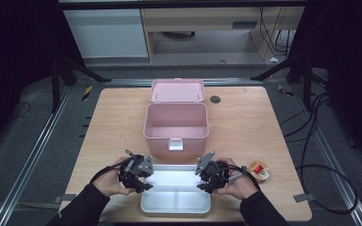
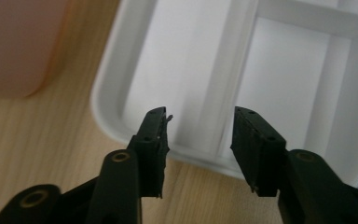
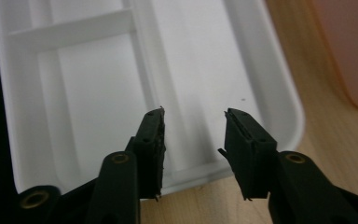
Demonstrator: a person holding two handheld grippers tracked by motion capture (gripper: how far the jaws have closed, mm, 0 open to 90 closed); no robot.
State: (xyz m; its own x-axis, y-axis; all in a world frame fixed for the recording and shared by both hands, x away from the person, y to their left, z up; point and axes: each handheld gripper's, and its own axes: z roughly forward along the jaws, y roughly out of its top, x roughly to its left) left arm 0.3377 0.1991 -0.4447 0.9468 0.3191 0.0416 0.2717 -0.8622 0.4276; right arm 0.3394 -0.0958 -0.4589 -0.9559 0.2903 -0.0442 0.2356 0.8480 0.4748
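So far the white tray point(image 1: 175, 200) lies on the table point(image 1: 245, 122), both grippers' fingers released at its ends; pink box point(image 1: 175, 134) waits open

Both forearms are coming in from six o'clock, sleeves dark, hands wrapping the tool bodies. The left gripper point(image 1: 139, 178) is pointing toward three o'clock, jaws standing apart with nothing between them. The right gripper point(image 1: 206, 179) is pointing toward nine o'clock, jaws likewise parted and empty.
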